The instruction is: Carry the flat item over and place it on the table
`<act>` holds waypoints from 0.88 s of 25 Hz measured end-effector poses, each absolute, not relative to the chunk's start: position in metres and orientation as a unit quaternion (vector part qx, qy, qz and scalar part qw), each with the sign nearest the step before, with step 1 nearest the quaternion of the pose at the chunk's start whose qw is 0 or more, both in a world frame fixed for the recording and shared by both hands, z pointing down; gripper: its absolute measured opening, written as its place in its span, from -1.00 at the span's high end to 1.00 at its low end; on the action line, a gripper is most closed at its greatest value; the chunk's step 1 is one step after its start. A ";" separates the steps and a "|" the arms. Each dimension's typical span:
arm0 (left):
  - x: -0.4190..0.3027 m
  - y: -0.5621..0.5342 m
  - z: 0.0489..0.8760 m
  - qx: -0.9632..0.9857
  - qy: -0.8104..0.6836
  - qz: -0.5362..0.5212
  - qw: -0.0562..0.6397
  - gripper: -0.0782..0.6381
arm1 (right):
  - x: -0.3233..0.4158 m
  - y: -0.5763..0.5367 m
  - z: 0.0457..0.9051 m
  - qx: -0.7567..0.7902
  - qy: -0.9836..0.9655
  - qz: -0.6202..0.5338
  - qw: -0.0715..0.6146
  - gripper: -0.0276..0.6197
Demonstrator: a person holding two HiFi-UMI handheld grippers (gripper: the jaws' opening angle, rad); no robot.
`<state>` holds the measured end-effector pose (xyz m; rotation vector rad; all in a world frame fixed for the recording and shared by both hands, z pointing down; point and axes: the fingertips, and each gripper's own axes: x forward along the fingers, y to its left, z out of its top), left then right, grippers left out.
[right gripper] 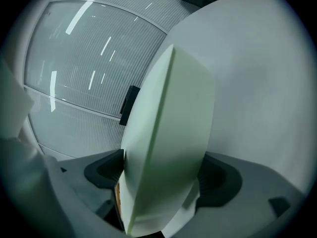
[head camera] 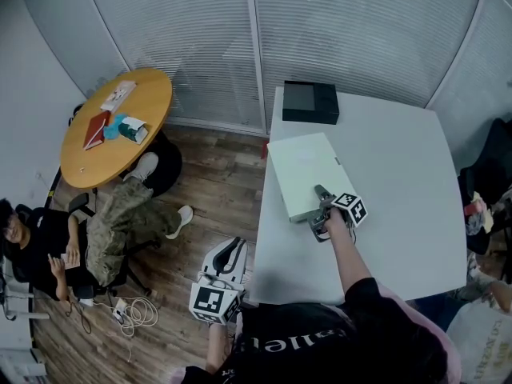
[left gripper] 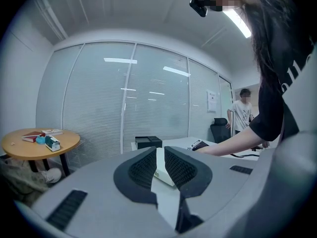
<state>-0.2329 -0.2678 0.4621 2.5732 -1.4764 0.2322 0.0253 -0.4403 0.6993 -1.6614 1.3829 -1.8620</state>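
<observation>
Head view: showing a pale green flat rectangular box (head camera: 308, 174) lying on a white tabletop (head camera: 400, 182), near its left edge, with the right tongs (head camera: 320, 202) at its near corner. Judging the placing nearly done, and advising backing those tongs straight out, level, without dragging the box toward the edge. Noting a black box (head camera: 310, 102) at the far corner, apart from it, and a seated person (head camera: 48, 250) well away.

Left gripper view: showing the left tongs (left gripper: 159, 168) nearly together, gripping nothing.

Right gripper view: showing the right tongs (right gripper: 163, 175) spread wide around the green box (right gripper: 168, 143), seemingly not pressing.
</observation>
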 end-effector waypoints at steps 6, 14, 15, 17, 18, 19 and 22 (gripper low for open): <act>-0.229 -0.271 0.463 0.866 -0.488 0.073 0.082 0.59 | 0.025 -0.424 0.713 -0.573 0.454 -0.670 0.128 -0.40; -0.230 -0.269 0.464 0.868 -0.484 0.073 0.084 0.59 | 0.025 -0.400 0.723 -0.574 0.432 -0.688 0.104 -0.41; -0.230 -0.269 0.465 0.868 -0.483 0.073 0.085 0.59 | 0.026 -0.398 0.723 -0.574 0.436 -0.686 0.103 -0.41; -0.227 -0.269 0.463 0.870 -0.480 0.071 0.085 0.59 | 0.026 -0.396 0.719 -0.570 0.445 -0.682 0.106 -0.41; -0.226 -0.268 0.462 0.872 -0.477 0.069 0.085 0.59 | 0.025 -0.395 0.715 -0.567 0.450 -0.681 0.110 -0.41; -0.225 -0.268 0.460 0.873 -0.475 0.068 0.084 0.59 | 0.024 -0.393 0.711 -0.563 0.456 -0.680 0.112 -0.41; -0.221 -0.265 0.457 0.877 -0.468 0.064 0.083 0.59 | 0.018 -0.387 0.696 -0.550 0.489 -0.669 0.102 -0.40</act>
